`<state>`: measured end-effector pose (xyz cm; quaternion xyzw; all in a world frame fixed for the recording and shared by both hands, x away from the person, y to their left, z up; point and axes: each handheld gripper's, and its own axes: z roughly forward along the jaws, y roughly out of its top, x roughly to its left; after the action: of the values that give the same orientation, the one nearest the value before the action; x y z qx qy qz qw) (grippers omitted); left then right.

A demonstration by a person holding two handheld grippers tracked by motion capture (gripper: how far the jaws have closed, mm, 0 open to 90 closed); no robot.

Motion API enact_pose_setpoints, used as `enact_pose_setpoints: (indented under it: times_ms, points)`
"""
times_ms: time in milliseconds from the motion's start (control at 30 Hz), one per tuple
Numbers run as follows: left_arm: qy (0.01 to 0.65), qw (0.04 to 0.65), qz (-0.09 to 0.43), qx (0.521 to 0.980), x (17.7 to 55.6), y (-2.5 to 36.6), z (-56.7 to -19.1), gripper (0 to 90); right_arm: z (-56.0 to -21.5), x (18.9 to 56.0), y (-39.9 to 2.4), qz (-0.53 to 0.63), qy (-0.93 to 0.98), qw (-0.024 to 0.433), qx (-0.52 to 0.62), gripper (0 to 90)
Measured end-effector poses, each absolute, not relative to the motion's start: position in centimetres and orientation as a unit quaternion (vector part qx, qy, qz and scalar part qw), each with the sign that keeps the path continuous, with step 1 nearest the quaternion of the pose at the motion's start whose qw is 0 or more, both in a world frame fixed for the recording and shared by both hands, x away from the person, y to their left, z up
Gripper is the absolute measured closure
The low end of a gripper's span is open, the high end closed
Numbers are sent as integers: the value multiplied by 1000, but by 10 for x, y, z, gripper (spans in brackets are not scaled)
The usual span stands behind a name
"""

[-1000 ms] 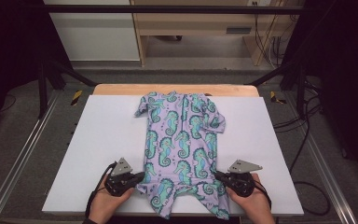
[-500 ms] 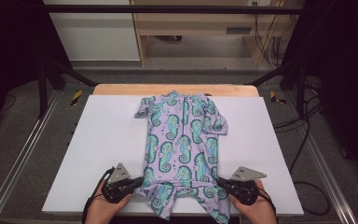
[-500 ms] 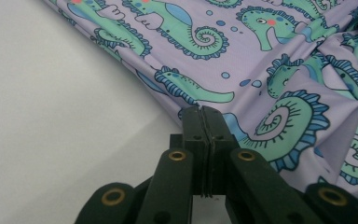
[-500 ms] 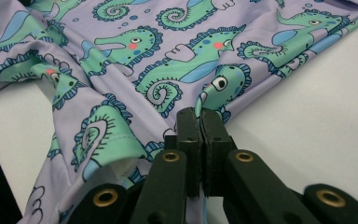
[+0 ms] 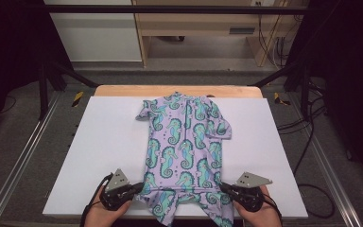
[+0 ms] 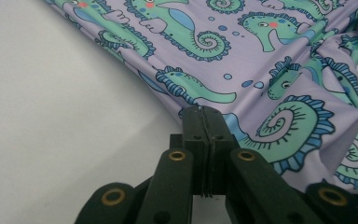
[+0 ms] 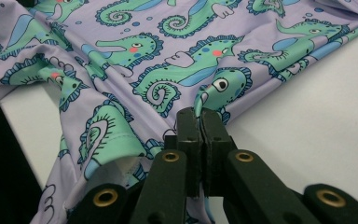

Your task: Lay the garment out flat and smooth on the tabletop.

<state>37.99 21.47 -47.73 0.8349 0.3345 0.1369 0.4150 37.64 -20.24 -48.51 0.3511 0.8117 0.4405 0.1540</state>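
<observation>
Lengthwise down the middle of the white worktop (image 5: pixel 99 142) lies the seahorse-print garment (image 5: pixel 184 146), collar toward the far edge, its near end held at the near edge by the left gripper (image 5: pixel 134 188) and right gripper (image 5: pixel 224 188), each with jaws clamped on fabric at one side.

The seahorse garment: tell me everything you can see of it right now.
The garment is a small one-piece of thin, stretchy-looking lilac fabric printed with teal seahorses, with short sleeves and a centre front seam. It lies flat lengthwise on the white table, collar away from the person, leg ends rumpled at the near edge. The left gripper and right gripper each pinch a side edge.
</observation>
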Motion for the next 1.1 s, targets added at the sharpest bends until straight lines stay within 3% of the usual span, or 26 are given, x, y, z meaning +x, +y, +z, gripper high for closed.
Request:
enact_pose_setpoints:
  times_ms: [267,467,700,800,967,1100]
  points:
    - [316,415,124,844,338,214,-475,894,-481,344,-207,452,813,139,339,870]
    - [335,427,155,825,353,215,-471,696,-479,352,-205,458,806,140,349,629]
    - [352,422,145,823,381,212,-474,663,-477,381,-198,443,792,154,390,513]
    - [359,405,138,829,390,209,-483,647,-482,394,-194,433,793,151,401,508]
    - [355,400,133,835,393,206,-487,722,-489,401,-187,409,805,155,401,555]
    - [348,403,129,837,394,205,-488,813,-493,400,-188,399,813,163,392,687]
